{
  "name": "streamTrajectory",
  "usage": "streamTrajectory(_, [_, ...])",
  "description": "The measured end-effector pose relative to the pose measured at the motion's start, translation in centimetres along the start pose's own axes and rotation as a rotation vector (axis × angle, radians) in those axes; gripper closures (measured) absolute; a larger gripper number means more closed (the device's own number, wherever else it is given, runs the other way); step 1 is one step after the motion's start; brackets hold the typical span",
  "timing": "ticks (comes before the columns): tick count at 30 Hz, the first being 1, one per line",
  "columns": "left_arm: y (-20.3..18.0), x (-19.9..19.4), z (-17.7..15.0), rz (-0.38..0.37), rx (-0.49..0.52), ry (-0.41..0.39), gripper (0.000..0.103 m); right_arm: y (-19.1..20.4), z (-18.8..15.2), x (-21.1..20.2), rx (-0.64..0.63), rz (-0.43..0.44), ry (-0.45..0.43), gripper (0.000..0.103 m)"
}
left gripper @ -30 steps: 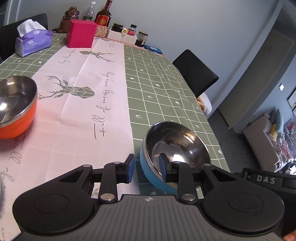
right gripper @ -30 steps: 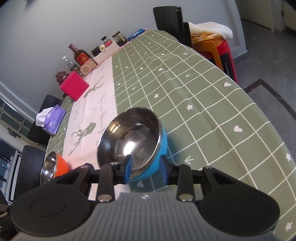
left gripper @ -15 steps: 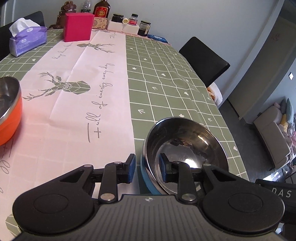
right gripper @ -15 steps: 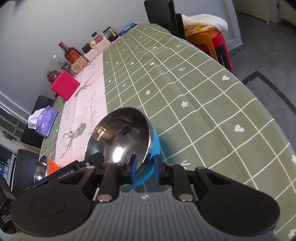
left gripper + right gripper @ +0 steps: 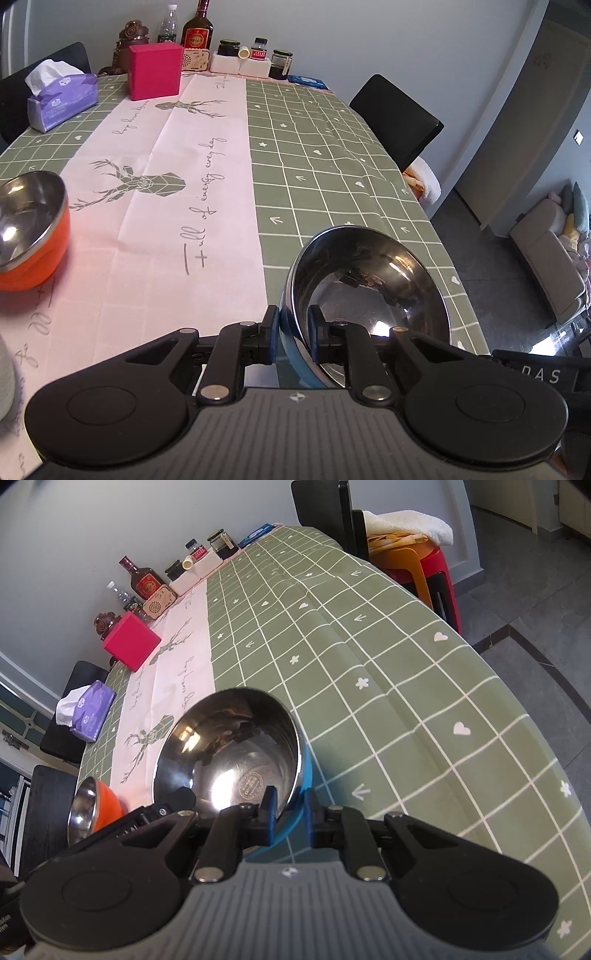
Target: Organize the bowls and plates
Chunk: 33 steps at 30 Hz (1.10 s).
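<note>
A blue bowl [image 5: 369,288] with a shiny steel inside sits tilted near the table's right edge. My left gripper [image 5: 293,330] has the bowl's near left rim between its pads, one outside on the blue wall and one inside, and its jaws are closing on it. In the right wrist view my right gripper [image 5: 290,808] straddles the near right rim of the same blue bowl [image 5: 229,746], its jaws also closing, pads against the wall. An orange bowl [image 5: 29,236] with a steel inside stands apart on the white runner to the left.
At the table's far end stand a pink box [image 5: 155,70], a purple tissue pack [image 5: 61,98], bottles [image 5: 197,33] and jars. A black chair [image 5: 395,118] is beside the right edge, where the green checked cloth [image 5: 406,686] drops to the floor.
Both grippers' jaws have narrowed from a wide gap to a tight hold on the blue bowl's rim. The bowl has tipped up from its flat resting pose.
</note>
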<state>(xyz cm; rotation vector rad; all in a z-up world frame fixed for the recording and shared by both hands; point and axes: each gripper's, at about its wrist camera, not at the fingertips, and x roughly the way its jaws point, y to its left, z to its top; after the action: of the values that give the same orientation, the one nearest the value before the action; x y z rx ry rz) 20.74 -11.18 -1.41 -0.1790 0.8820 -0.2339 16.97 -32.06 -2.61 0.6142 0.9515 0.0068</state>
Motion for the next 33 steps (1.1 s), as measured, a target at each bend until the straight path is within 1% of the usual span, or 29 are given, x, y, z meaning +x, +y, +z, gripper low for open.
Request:
streamTrajectory(4, [-0.3,-2.1,-1.3,-0.016,-0.02,0.02,0.086,0.2,-1.3,-2.5,-0.051,-0.012,-0.006,0.09])
streamTrajectory(7, [-0.4,-3.5,-2.6,-0.043,-0.035,0.035,0.085,0.3,-2.4,-4.6,-0.099,-0.016,-0.041,0.09])
streamTrajectory(12, [-0.6,-4.6,-5.0,-0.106,-0.072,0.109,0.085,-0.8,-4.7,-7.8,-0.148,-0.022,-0.084,0.09])
streamTrajectory(16, [-1.3,-5.2,-7.0,-0.147,-0.074,0.15,0.085,-2.4,-6.2,-10.1,-0.157,-0.012,-0.113,0.09])
streamTrajectory(18, [-1.7,-5.3,-8.0,-0.166,-0.079,0.172,0.085,-3.0,-7.0,-10.8,-0.171,-0.025,-0.133,0.091])
streamTrajectory(21, [-2.5,-5.5,-9.3,-0.178,-0.073,0.189,0.085,-4.2,-7.7,-11.5,-0.168,-0.035,-0.141,0.091])
streamTrajectory(25, [-3.3,-5.7,-10.6,-0.197,-0.072,0.206,0.084,-6.3,-8.4,-12.0,-0.136,-0.037,-0.129,0.092])
streamTrajectory(29, [-4.3,-5.8,-11.4,-0.199,-0.047,0.215,0.084,-8.0,-9.0,-12.0,-0.097,-0.046,-0.105,0.093])
streamTrajectory(33, [-5.0,-5.8,-12.0,-0.193,-0.027,0.231,0.084,-8.8,-9.2,-12.0,-0.076,-0.054,-0.092,0.093])
